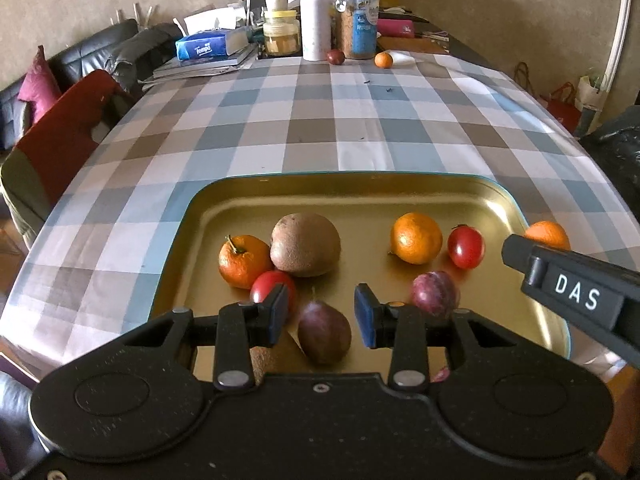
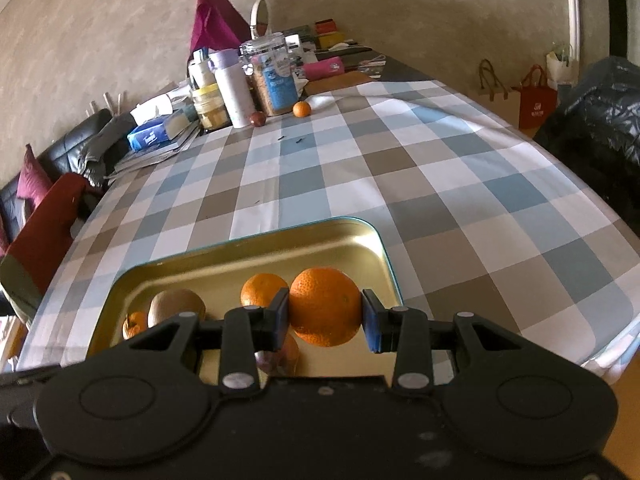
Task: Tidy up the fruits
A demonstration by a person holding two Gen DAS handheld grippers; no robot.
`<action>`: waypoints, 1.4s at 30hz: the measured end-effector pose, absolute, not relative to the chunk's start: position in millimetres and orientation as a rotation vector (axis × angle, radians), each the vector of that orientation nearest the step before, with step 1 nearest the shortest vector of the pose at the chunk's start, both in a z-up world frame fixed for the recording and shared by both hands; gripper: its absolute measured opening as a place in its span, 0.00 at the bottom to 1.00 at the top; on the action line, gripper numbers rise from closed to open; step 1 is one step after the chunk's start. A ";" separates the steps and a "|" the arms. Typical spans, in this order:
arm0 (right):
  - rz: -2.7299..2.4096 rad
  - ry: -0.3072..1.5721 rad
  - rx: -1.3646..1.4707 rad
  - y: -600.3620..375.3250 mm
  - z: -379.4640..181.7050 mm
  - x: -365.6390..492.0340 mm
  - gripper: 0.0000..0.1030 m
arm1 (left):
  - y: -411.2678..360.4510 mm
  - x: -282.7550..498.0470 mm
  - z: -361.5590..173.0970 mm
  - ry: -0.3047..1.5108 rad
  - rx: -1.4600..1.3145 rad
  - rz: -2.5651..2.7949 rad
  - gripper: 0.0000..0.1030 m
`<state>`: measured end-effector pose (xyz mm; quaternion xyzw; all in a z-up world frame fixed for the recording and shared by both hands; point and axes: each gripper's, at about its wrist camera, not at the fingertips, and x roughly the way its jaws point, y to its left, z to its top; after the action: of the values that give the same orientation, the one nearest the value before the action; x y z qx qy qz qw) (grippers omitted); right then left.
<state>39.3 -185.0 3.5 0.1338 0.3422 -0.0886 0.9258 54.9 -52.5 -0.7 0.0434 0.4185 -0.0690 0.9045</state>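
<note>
A gold metal tray (image 1: 400, 190) lies on the checked tablecloth and holds mandarins (image 1: 416, 238), a kiwi (image 1: 305, 244), cherry tomatoes (image 1: 465, 247) and dark purple passion fruits (image 1: 325, 332). My left gripper (image 1: 321, 314) is open and empty just above one passion fruit. My right gripper (image 2: 325, 312) is shut on a mandarin (image 2: 325, 306) and holds it above the tray's (image 2: 360, 226) right side; it shows in the left wrist view (image 1: 546, 236) at the right. A passion fruit (image 1: 335, 56) and a mandarin (image 1: 383, 59) lie at the table's far end.
Jars (image 1: 358, 20), a white bottle (image 1: 316, 20), a tissue box (image 1: 212, 44) and books crowd the far end. A red chair (image 1: 60, 128) and a sofa stand on the left. Shopping bags (image 2: 536, 96) stand on the floor to the right.
</note>
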 end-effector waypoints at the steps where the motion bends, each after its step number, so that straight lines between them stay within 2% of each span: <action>1: -0.181 0.702 0.271 -184.3 3.3 38.1 0.38 | -51.7 55.8 -1.4 0.870 0.084 -0.148 0.47; 7: -0.150 0.725 0.284 -185.4 1.4 35.7 0.39 | -46.7 55.8 -9.0 0.895 0.058 -0.139 0.47; 19: -0.151 0.696 0.229 -175.9 4.8 23.3 0.38 | -37.6 35.7 0.0 0.835 0.044 -0.104 0.48; 23: -0.167 0.702 0.203 -169.5 1.9 16.3 0.38 | -32.7 28.2 0.9 0.829 0.034 -0.106 0.52; 42: -0.151 0.694 0.143 -152.7 -0.3 -14.8 0.38 | -26.1 3.4 -3.6 0.812 0.041 -0.098 0.52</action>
<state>-14.8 -152.7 -0.3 0.0700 0.3394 -0.0737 0.9351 3.4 -26.1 -3.6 0.0197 0.3949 -0.0478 0.9173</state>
